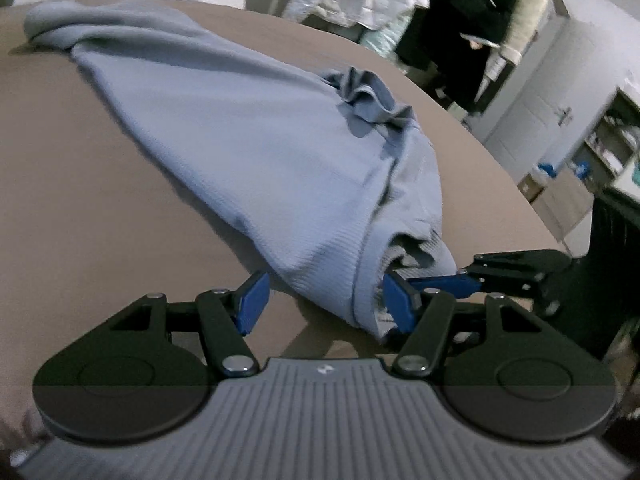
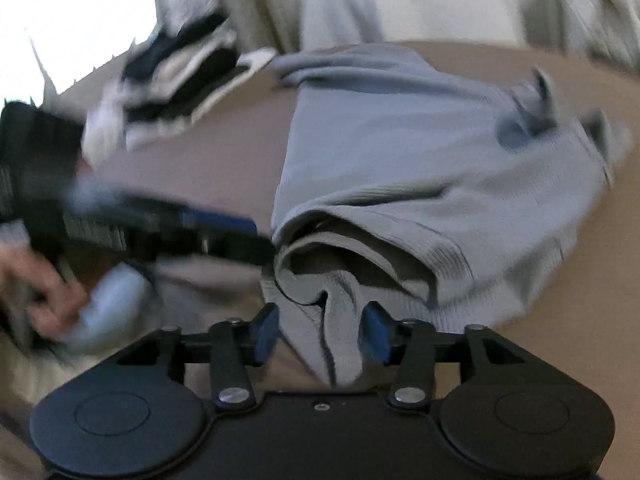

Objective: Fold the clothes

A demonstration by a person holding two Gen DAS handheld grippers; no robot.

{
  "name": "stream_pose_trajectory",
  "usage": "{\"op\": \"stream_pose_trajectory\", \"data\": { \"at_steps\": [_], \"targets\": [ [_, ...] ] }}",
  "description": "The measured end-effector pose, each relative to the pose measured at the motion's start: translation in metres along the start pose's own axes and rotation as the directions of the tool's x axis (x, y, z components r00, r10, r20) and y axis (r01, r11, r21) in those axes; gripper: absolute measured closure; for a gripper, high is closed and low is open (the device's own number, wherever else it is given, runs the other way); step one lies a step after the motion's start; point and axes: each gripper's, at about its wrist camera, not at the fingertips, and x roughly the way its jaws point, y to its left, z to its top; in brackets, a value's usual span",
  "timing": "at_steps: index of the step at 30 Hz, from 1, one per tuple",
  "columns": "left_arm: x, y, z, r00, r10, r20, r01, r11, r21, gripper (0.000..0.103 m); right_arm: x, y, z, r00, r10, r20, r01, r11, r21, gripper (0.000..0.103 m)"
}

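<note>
Two grippers, left and right, were held with jaws apart astride the near hem of the blue sweater lying crumpled on the brown table; closing on that hem was judged next

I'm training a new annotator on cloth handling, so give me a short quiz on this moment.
1. True or false: the sweater lies neatly folded into a flat rectangle on the table.
2. Multiple choice: what sits between the fingers of the right claw?
A. a bunched part of the sweater
B. a black-and-white garment
C. nothing at all
3. Fill in: the table's surface is ___ in colour.

Key: 1 false, it is rumpled, with bunched folds; 2 A; 3 brown.
</note>
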Motion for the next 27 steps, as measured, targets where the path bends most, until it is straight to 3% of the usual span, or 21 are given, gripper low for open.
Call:
{"op": "stream_pose_trajectory", "data": {
  "at_steps": [2, 3, 5, 8, 9, 10, 11, 15, 20, 22, 24, 27],
  "targets": [
    [-0.001, 0.005, 0.0, 1.0, 0.019, 0.011, -0.019, 0.999, -0.033, 0.042, 0.01, 0.01, 0.0, 1.0, -0.027, -0.002, 0.027, 0.996, -0.083, 0.046],
    [-0.003, 0.008, 0.0, 0.999, 0.028, 0.019, -0.027, 0.998, -0.051, 0.042, 0.013, 0.013, 0.0, 1.0, -0.019, 0.005, 0.019, 0.995, -0.1, 0.041],
    [-0.005, 0.014, -0.001, 0.999, 0.036, 0.034, -0.033, 0.995, -0.092, 0.042, 0.016, 0.013, 0.002, 0.998, 0.048, 0.031, -0.045, 0.995, -0.092, 0.029],
    [-0.009, 0.022, -0.001, 0.997, 0.045, 0.056, -0.036, 0.988, -0.148, 0.042, 0.025, 0.006, 0.008, 0.991, 0.108, 0.084, -0.1, 0.991, -0.092, 0.029],
    [-0.01, 0.023, -0.001, 0.997, 0.052, 0.062, -0.041, 0.987, -0.156, 0.042, 0.029, 0.003, 0.013, 0.99, 0.112, 0.083, -0.104, 0.99, -0.09, 0.038],
    [-0.012, 0.023, -0.001, 0.996, 0.057, 0.068, -0.046, 0.987, -0.156, 0.042, 0.032, 0.0, 0.017, 0.991, 0.115, 0.076, -0.108, 0.99, -0.087, 0.053],
    [-0.014, 0.023, 0.0, 0.995, 0.063, 0.073, -0.051, 0.987, -0.154, 0.042, 0.032, -0.003, 0.021, 0.991, 0.12, 0.06, -0.116, 0.99, -0.077, 0.085],
    [-0.019, 0.022, 0.004, 0.995, 0.05, 0.089, -0.037, 0.989, -0.141, 0.042, 0.006, -0.013, 0.019, 0.96, 0.279, 0.028, -0.279, 0.96, 0.005, 0.088],
    [-0.012, 0.018, 0.009, 0.997, 0.043, 0.06, -0.037, 0.994, -0.107, 0.042, -0.019, -0.01, -0.018, 0.914, 0.402, -0.06, -0.399, 0.915, 0.062, 0.088],
    [-0.01, 0.014, 0.01, 0.997, 0.054, 0.051, -0.05, 0.996, -0.079, 0.042, -0.02, 0.003, -0.029, 0.924, 0.372, -0.087, -0.369, 0.928, 0.05, 0.088],
    [-0.011, 0.011, 0.01, 0.997, 0.059, 0.052, -0.056, 0.997, -0.052, 0.042, -0.026, 0.001, -0.032, 0.94, 0.337, -0.047, -0.332, 0.94, 0.082, 0.087],
    [-0.013, 0.007, 0.012, 0.997, 0.028, 0.072, -0.026, 0.999, -0.029, 0.042, -0.047, -0.018, -0.021, 0.974, 0.22, 0.055, -0.225, 0.965, 0.134, 0.083]
  ]
}}
